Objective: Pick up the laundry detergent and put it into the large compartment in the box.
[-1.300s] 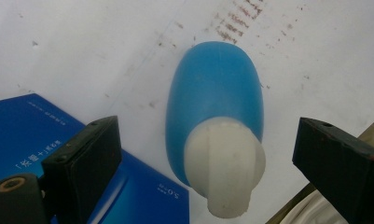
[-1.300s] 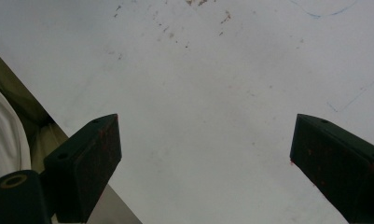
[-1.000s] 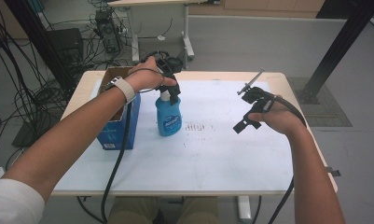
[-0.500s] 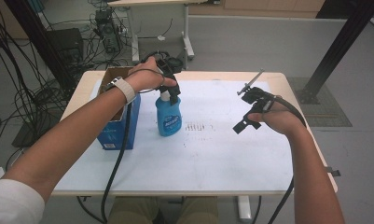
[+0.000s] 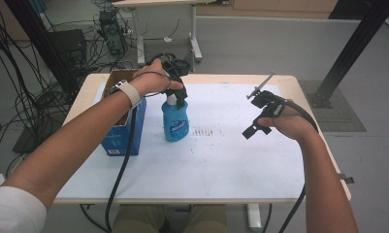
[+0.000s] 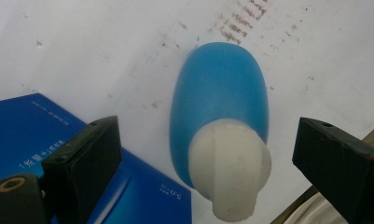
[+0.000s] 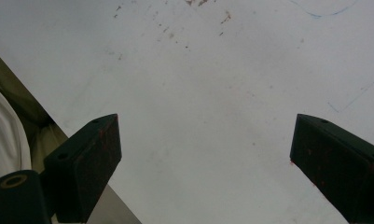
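A: Item one, largest?

B: Worktop (image 5: 216,165), white-surfaced with a pale wooden edge; faint reddish-brown marks are seen near its middle.

A: Item two?

B: Blue box (image 5: 120,133), open-topped, set at the left part of the worktop. In the left gripper view its printed blue side (image 6: 31,121) is seen behind the left jaw.

A: Item three?

B: Blue bottle (image 5: 175,119), upright on the worktop, just beside the box on its right. A white cap (image 6: 230,163) is carried on top; the label is turned toward the person.

A: Item four?

B: Left gripper (image 5: 178,90), held from above over the bottle's cap. Its jaws are spread wide, one on each side of the cap, with clear gaps between; nothing is gripped.

A: Item five?

B: Right gripper (image 5: 252,114), held in the air above the right part of the worktop, well apart from the bottle. In the right gripper view its jaws (image 7: 203,154) are likewise spread wide and nothing is held; bare white worktop is seen between them.
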`<state>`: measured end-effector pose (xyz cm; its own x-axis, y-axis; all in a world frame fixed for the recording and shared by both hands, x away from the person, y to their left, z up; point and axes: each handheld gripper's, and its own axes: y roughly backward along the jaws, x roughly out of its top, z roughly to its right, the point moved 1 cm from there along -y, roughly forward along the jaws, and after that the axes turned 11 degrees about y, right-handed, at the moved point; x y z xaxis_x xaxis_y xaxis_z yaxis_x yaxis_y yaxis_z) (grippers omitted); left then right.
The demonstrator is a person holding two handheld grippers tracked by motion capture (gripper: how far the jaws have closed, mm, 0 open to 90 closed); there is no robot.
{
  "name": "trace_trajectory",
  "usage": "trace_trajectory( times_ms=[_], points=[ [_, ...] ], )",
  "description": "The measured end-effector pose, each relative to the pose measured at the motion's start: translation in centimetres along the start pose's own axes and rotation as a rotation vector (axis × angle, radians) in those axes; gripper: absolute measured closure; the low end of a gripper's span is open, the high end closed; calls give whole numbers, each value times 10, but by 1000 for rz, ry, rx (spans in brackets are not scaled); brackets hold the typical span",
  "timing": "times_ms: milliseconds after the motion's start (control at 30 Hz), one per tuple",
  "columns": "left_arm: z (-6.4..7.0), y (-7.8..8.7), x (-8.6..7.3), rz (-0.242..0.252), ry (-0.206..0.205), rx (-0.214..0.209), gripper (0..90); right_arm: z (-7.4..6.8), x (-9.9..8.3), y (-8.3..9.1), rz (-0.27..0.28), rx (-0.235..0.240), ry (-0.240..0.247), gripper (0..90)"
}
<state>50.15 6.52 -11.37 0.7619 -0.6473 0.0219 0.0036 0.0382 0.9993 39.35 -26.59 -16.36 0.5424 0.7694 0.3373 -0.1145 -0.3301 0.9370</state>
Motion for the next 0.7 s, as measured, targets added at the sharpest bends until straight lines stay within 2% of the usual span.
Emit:
trace_trajectory(
  times_ms=[700],
  points=[
    [-1,-1,0,0,2,3,85,1,-2,-1,0,2,-10,85]
  ],
)
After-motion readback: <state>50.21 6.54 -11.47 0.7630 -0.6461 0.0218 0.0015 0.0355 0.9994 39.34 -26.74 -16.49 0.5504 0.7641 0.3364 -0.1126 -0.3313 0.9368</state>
